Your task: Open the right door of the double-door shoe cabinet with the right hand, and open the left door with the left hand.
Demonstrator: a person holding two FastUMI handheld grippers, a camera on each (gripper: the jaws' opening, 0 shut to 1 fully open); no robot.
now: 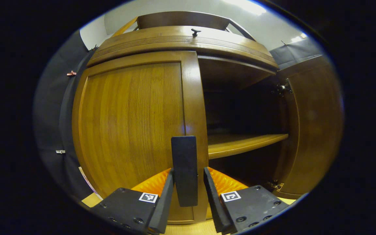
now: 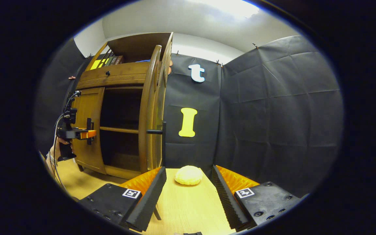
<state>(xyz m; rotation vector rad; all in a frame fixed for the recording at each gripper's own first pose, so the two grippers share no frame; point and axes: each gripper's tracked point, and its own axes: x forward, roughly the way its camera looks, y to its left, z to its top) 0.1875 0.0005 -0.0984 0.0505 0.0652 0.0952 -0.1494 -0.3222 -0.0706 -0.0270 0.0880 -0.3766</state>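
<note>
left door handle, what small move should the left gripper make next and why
Probably shut the left gripper on the dark upright bar handle standing between its open fingers, then pull. The brown wooden left door looks closed, while the right door is swung open.

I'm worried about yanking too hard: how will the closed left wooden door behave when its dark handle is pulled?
The closed left wooden door should swing stiffly as one rigid panel, likely on hinges like the open right door. Its dark upright bar handle looks solid and sits between the left gripper fingers, so slipping seems unlikely. The tall wooden cabinet looks heavy, so tipping seems unlikely.
</note>
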